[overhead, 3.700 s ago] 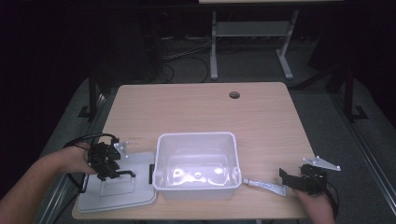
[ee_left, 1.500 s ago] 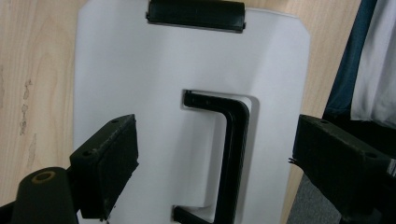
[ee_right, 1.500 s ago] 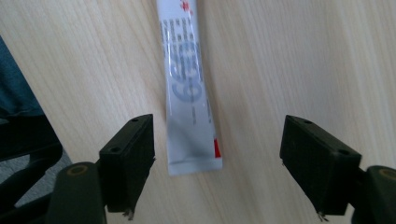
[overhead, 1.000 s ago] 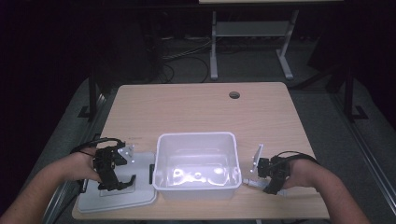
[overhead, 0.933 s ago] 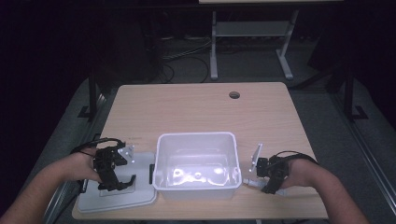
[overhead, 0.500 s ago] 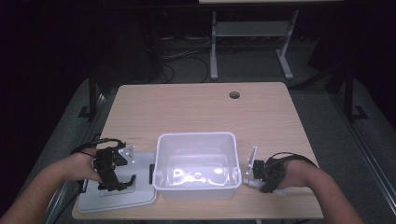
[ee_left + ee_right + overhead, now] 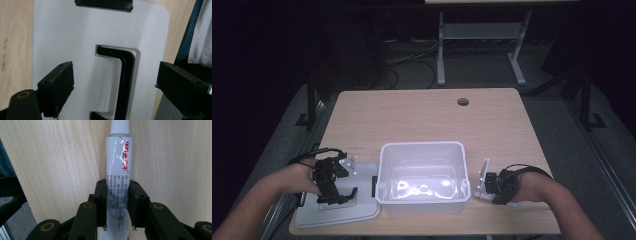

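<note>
Wooden and pale, the surface (image 7: 422,115) carries everything you work with, and a small round hole (image 7: 463,102) sits near its far edge. At the middle of the near edge stands the white plastic bin (image 7: 422,180), open at the top. Just left of it lies the bin's flat white lid (image 7: 337,207), with a black handle (image 7: 125,82) set in a recess at its centre and a black clip (image 7: 103,5) at one end.

Your left gripper (image 7: 331,181) hangs over that lid. In the left gripper view its jaws stand wide apart, one on each side of the handle, and touch nothing.

Your right gripper (image 7: 493,186) lies low on the surface just right of the bin. Its jaws have just been closing, and the right gripper view shows them now pressed on a white tube (image 7: 117,180) with red print. They clamp the tube around its lower half. The tube's ribbed white cap (image 7: 120,126) points away from you, and in the high view that end lies close beside the bin's right wall.
</note>
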Action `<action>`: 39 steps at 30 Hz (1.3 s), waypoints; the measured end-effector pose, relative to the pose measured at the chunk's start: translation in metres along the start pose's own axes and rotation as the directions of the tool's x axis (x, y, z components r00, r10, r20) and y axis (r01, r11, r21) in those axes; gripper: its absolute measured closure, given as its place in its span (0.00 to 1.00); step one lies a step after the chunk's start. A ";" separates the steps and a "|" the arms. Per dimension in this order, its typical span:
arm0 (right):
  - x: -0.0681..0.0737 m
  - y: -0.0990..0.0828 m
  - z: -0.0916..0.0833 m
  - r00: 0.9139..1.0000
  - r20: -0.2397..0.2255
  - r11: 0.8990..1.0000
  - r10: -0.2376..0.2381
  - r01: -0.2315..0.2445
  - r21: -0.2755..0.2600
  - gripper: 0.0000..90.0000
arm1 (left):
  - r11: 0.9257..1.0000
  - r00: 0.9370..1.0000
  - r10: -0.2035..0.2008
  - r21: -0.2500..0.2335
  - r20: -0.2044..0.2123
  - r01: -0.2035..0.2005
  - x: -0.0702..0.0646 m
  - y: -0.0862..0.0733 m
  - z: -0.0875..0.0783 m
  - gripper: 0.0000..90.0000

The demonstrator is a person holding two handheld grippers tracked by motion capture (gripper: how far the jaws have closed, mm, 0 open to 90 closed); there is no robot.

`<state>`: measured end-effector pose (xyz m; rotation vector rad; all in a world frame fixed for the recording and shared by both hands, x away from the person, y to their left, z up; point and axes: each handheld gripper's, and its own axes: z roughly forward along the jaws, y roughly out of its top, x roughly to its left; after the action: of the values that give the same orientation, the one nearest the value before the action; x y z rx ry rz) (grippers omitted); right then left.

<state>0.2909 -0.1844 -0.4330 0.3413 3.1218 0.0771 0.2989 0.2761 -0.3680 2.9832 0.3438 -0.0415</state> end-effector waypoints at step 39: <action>0.016 0.007 -0.124 1.000 0.003 1.000 0.020 -0.020 -0.019 0.79 | 1.000 1.000 0.006 -0.004 -0.003 -0.006 0.001 0.002 0.000 0.15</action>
<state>0.2763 -0.1806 -0.3091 0.3723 3.1129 0.1068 0.3006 0.2741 -0.3678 2.9810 0.3351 -0.0355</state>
